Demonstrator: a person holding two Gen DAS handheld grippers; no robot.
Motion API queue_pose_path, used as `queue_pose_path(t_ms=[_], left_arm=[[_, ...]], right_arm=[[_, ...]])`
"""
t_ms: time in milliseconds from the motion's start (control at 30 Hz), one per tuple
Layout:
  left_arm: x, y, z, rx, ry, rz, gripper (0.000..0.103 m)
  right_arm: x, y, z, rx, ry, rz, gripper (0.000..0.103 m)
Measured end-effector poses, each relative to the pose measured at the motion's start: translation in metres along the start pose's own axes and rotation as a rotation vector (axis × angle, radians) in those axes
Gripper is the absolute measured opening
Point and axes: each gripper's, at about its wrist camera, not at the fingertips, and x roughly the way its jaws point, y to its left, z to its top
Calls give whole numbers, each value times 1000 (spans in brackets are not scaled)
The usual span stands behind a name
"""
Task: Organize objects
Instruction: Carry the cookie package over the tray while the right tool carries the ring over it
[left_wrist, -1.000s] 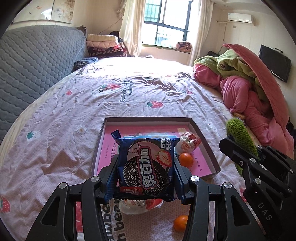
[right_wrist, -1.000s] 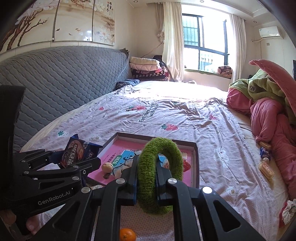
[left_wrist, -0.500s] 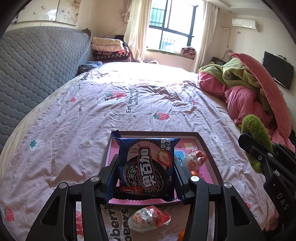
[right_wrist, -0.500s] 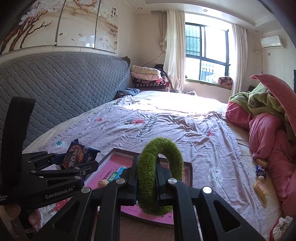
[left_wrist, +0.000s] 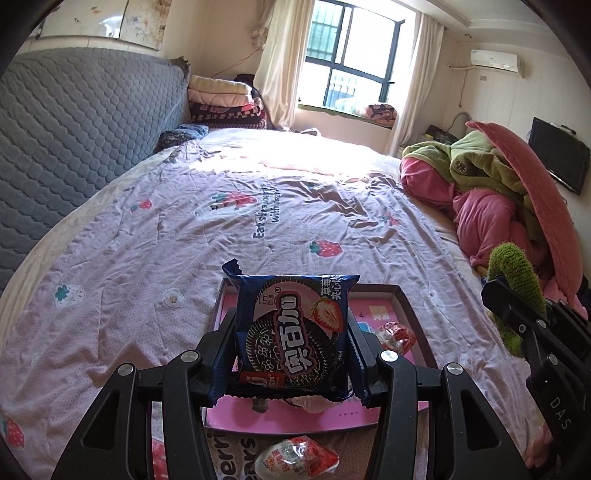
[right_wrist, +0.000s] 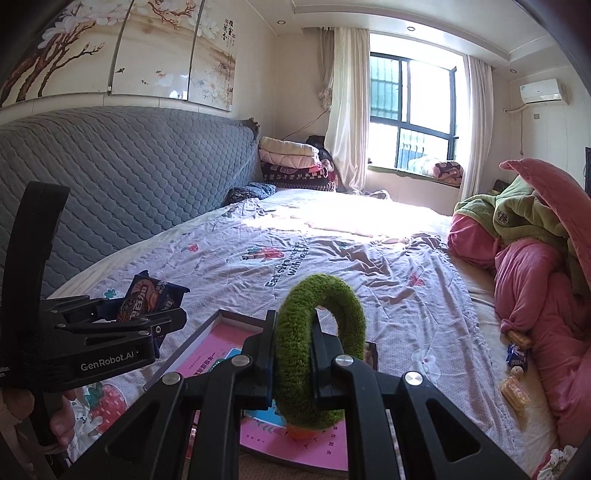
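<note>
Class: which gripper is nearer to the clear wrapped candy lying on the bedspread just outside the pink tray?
Left. The left gripper, clamping the cookie packet, hangs almost directly above the wrapped candy; the right gripper, holding the green ring, sits off to its right.

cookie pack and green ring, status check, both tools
Left tool shut on cookie pack, held above pink tray. Right tool shut on green ring. Wrapped candy on bedspread short of tray.

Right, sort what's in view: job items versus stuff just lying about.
Job items: cookie packet in left gripper; green fuzzy ring in right gripper; pink tray; wrapped candy.

Lying about: pink quilt; folded blankets; television.
</note>
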Motion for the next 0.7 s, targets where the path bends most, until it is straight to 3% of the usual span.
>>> queue_pose_path(t_ms=[700], left_arm=[[37, 33, -17, -37, 82, 65, 53]], right_arm=[[32, -22, -27, 6, 116, -33, 14]])
